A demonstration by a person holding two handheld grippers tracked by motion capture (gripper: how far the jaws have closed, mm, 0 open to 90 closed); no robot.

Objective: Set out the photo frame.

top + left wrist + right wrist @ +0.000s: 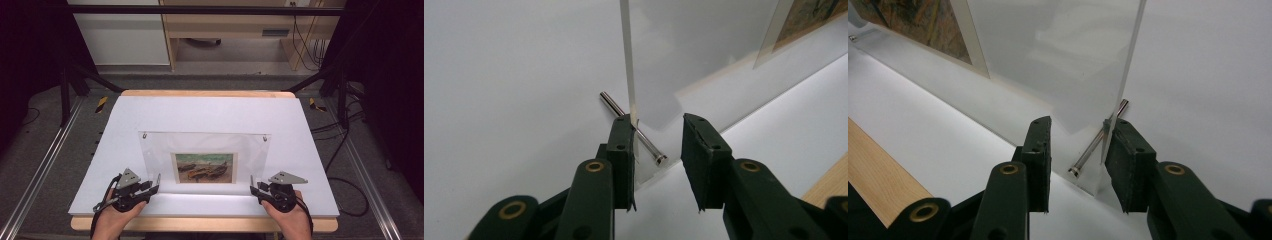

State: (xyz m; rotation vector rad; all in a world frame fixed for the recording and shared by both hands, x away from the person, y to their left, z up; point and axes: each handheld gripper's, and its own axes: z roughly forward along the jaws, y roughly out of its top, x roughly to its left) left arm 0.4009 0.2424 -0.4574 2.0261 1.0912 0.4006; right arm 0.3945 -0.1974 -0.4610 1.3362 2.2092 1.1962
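High view: a clear acrylic frame [205, 150] stands on the table [200, 115], holding a boat picture [204, 168]. Left hand-held gripper [154, 186] and right hand-held gripper [255, 189] gape open, straddling its lower corners.

The clear acrylic frame [205, 162] held a print [204, 168] in ochre, brown and muted green. The table cover [210, 112] was plain white, its wooden edge [200, 224] pale tan. Both grippers' jaws were black.

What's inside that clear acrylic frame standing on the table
Inside the clear acrylic frame sits a small painting print of boats on a beach, low and centred. Metal pins pass through its bottom corners. The print's back is hidden from these views.
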